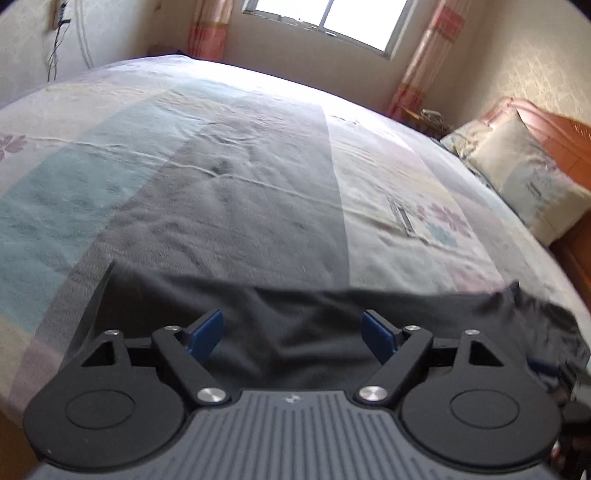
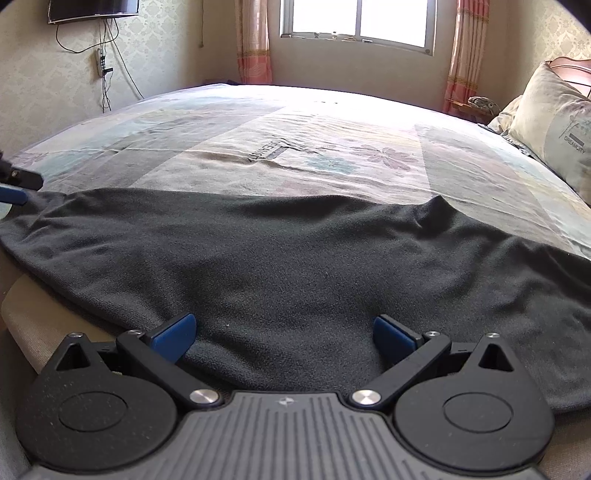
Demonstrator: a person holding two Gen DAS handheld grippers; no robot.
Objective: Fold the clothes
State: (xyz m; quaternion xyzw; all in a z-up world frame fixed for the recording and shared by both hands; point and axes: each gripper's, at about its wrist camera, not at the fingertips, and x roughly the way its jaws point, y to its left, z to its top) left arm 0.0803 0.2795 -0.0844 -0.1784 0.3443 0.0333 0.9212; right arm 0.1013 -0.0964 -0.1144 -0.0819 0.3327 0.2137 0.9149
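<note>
A dark grey garment (image 2: 295, 266) lies spread across the near edge of the bed (image 2: 332, 147). The left gripper (image 1: 293, 334) and right gripper (image 2: 284, 338) hover over it with jaws spread, pinching nothing. This looks like the set-up for a first fold; next, each should close on an edge.

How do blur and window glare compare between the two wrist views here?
Left wrist: motion-smeared, the dark garment soft-edged, window blown out, glare washing the far bedspread. Right wrist: sharp, garment knit texture visible, window overexposed, fisheye bowing the bed edge.
</note>
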